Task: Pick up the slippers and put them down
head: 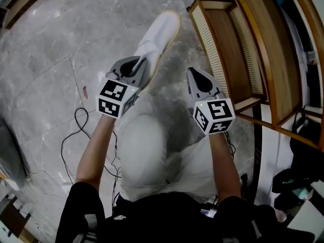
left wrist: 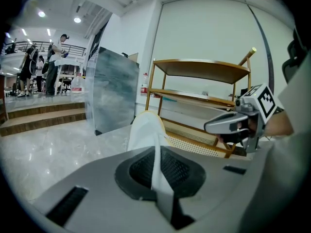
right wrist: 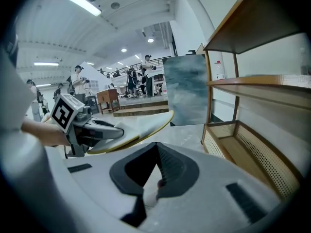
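Looks like a big open lab or studio hall, not a home. There's a polished marble floor [head: 45, 54] under the wooden rack [left wrist: 199, 71] and a painted panel [left wrist: 114, 93] just beside it. Beyond the rack are raised steps [left wrist: 41, 116], people [left wrist: 57, 57] standing by a railing, and strip ceiling lights [right wrist: 82, 4].

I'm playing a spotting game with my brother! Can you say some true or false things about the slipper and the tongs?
1. The left tongs pinch a white slipper. True.
2. The right tongs hold a slipper too. False: they are shut with nothing in them.
3. A wooden rack stands beside the right tongs. True.
4. The floor is green carpet. False: it is grey, shiny stone.
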Demonstrator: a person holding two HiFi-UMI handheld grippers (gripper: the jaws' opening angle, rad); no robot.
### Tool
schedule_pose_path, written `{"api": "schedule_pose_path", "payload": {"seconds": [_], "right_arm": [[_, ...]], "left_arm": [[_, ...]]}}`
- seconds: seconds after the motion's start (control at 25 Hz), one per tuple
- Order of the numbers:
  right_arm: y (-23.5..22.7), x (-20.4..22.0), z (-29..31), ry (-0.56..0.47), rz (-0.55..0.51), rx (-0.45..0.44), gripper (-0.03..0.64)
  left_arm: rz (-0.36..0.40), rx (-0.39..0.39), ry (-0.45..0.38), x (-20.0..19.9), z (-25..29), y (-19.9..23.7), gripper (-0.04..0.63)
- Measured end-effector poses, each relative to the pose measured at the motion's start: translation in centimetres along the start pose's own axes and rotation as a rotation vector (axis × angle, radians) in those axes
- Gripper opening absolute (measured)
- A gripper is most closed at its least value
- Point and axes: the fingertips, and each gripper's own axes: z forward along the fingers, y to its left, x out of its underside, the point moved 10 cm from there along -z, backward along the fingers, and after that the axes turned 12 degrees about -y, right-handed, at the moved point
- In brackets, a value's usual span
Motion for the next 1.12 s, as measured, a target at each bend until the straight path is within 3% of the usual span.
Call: {"api": "schedule_pose_path", "payload": {"seconds": [0.44, 0.84, 1.0, 1.12], "right_arm": [[-0.6, 2.6, 0.5, 0.013, 0.001, 0.021, -0.008], [-0.8, 5.5, 0.5, 0.057, 0.003, 0.014, -0.008], [-0.7, 6.7, 0.6, 0.076, 0.009, 0.011, -0.008], [-0.6, 7.1, 0.4, 0.081, 0.008, 0.006, -0.008]], "left_arm": [[0.016, 0.016, 0.038, 3.9, 1.5, 0.5, 0.015], [-0.016, 0.014, 0.110, 9.7, 3.2, 0.7, 0.015], [-0.043, 0.017, 0.183, 11.9, 3.3, 0.5, 0.015], [-0.049, -0.010, 0.179, 13.7, 3.7, 0.9, 0.015]]}}
